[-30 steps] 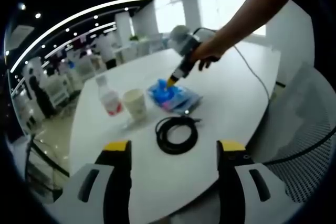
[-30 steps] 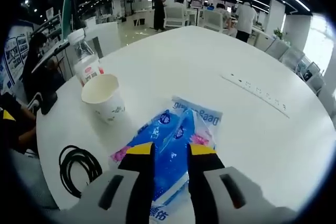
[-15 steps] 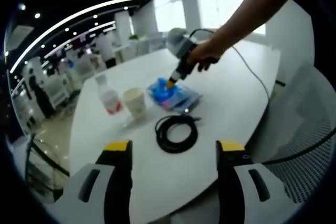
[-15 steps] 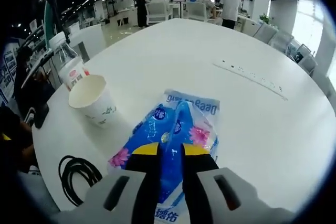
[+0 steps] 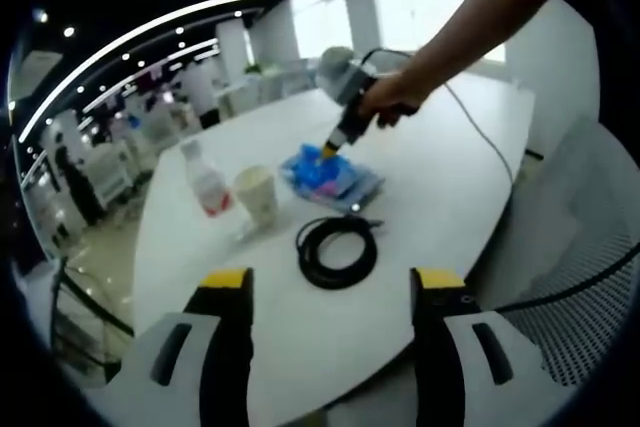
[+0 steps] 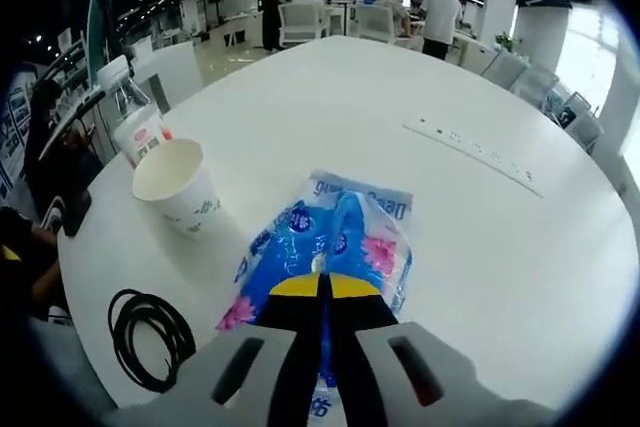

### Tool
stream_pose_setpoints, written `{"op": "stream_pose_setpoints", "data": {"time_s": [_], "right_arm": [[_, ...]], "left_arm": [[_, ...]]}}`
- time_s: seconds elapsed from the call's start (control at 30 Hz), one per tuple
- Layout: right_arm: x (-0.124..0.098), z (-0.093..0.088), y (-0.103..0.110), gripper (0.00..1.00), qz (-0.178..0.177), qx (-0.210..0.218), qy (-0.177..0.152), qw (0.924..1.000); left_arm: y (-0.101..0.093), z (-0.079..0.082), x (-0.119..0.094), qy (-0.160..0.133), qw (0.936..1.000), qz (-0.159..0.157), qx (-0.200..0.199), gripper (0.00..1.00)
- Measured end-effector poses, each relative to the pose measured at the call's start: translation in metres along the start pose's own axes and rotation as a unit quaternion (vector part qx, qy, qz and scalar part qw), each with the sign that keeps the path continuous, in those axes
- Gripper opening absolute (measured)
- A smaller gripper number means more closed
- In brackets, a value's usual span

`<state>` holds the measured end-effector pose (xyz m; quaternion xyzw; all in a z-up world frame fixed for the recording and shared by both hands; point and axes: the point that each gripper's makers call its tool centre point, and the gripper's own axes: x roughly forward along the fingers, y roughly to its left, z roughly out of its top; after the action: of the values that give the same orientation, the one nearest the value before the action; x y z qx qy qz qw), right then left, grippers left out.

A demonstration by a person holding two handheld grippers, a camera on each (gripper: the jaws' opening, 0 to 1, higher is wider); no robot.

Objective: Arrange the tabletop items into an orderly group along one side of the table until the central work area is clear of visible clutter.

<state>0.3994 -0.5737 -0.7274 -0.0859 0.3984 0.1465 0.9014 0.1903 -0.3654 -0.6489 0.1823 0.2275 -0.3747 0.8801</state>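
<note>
We see a smooth, glossy white counter with a rounded edge, and on it a small cluster of items. In the right gripper view our right claw has its yellow-tipped jaws pressed together on the crinkled blue plastic packet, a soft, shiny pack printed with pink flowers, pinching a raised fold of its film. At about 9 o'clock from the packet stands a white paper cup, open-topped and upright, and just beyond it at 10 o'clock a clear plastic bottle with a red-and-white label and white cap. A coil of black cable, thin and round, lies flat near the counter's edge at 8 o'clock. A long white strip sits flush in the surface at 1 o'clock.

In the left gripper view our left claw hangs off the near edge with its jaws wide apart, holding nothing. From here the cable lies nearest, then the cup and bottle at 11 o'clock, and the packet at 12 o'clock under the right claw, held by a person's hand.

Broad bare counter stretches beyond the packet and to its right; a mesh chair back stands close by the edge at 3 o'clock.
</note>
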Motion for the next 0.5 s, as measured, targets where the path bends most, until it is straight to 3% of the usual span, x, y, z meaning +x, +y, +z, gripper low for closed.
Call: {"op": "stream_pose_setpoints", "data": {"time_s": [0.5], "right_arm": [[-0.023, 0.003, -0.005, 0.0, 0.015, -0.017, -0.01, 0.9997]], "left_arm": [[0.0, -0.003, 0.0, 0.007, 1.0, 0.001, 0.003, 0.6]]}}
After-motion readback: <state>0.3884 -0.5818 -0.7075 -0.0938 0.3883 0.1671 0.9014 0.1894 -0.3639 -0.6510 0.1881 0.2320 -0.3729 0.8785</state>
